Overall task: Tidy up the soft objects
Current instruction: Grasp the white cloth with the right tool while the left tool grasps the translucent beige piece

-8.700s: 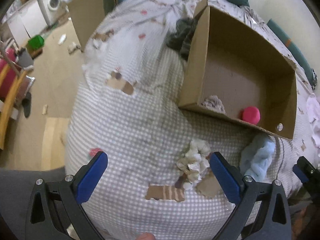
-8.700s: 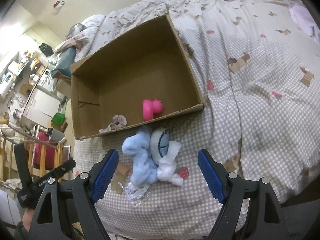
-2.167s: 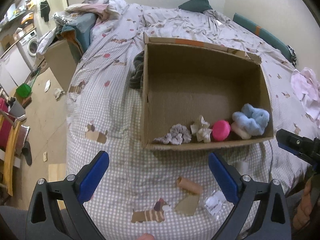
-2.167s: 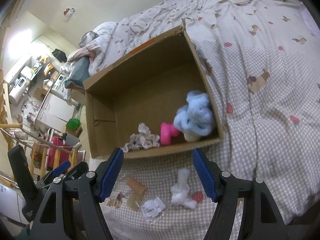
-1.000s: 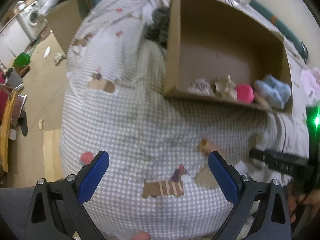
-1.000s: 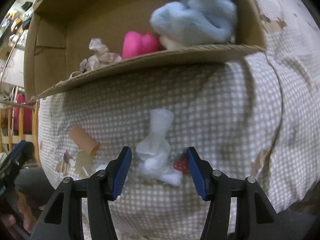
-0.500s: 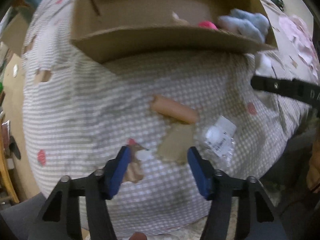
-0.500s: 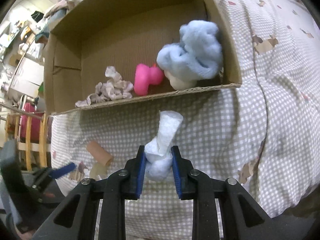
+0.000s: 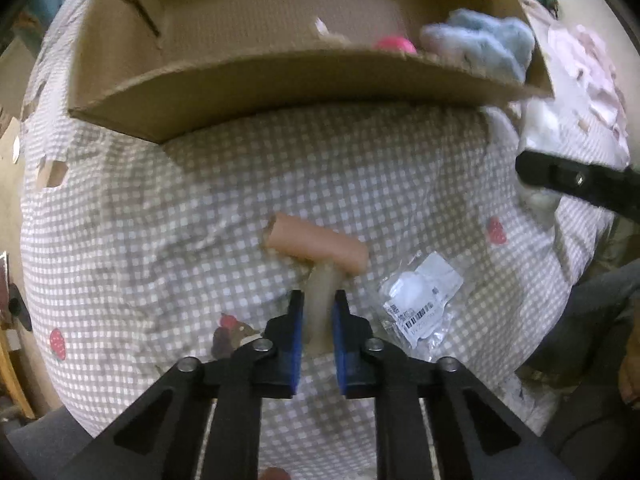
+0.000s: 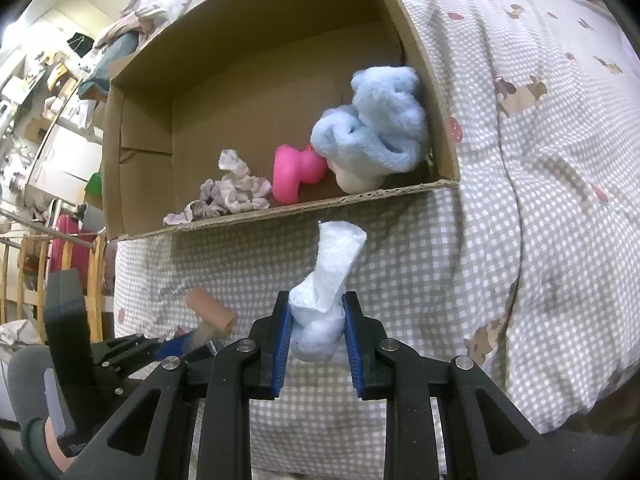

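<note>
Soft toys sit in the cardboard box [image 10: 120, 152] on your bed [image 10: 540, 160]: blue plush [image 10: 380, 128], pink toy [image 10: 296, 172], pale scrunchie [image 10: 232, 192]. Your right gripper [image 10: 316, 320] pinches a white cloth bundle [image 10: 332, 276], lifted before the box. Only the left view shows your left gripper [image 9: 318, 312], whose jaws have just been closing, pinching a beige piece [image 9: 320, 304] under the tan roll [image 9: 316, 242], beside a plastic packet [image 9: 420, 300].

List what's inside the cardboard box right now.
In the cardboard box, along its near wall: a crumpled striped cloth, a pink toy and a fluffy blue plush atop something cream. Whatever lies beneath them is covered.
</note>
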Motion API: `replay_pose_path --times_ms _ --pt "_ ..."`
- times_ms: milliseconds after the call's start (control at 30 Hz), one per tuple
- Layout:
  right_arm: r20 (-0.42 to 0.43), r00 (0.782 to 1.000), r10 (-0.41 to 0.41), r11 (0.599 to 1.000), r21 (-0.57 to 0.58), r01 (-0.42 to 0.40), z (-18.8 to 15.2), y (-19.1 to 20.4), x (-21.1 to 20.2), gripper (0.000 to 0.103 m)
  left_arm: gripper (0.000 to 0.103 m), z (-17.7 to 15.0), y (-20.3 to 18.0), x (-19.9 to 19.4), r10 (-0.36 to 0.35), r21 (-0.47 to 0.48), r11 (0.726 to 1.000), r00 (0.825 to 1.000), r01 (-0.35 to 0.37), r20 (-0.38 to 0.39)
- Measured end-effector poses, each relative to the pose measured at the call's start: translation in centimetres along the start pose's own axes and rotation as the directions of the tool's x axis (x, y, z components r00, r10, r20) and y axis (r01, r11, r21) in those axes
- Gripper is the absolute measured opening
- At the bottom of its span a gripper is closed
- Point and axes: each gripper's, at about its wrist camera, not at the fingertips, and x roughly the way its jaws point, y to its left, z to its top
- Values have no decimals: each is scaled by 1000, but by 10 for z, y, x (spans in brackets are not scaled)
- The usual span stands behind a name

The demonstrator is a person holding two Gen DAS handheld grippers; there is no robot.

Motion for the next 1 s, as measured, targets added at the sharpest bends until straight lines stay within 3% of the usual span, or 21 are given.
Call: replay_pose_path --times_ms 133,500,733,900,1000 --pt "2 1000 30 999 15 -30 2 -2 -7 27 11 -1 13 -11 -41 -40 998 999 42 28" --pt "12 999 37 999 -32 -37 -9 8 -17 27 11 -32 51 -53 33 -160 987 992 -13 119" --pt "65 994 91 993 -76 -86 -17 16 -40 27 11 -43 51 -96 122 -206 976 958 -68 258" --pt "135 973 189 975 -139 -171 -12 28 -77 27 11 -34 50 -130 160 -241 968 920 -74 359" --pt "157 962 222 969 -149 -199 -6 33 -93 27 11 -22 45 -147 155 -238 969 910 -65 385"
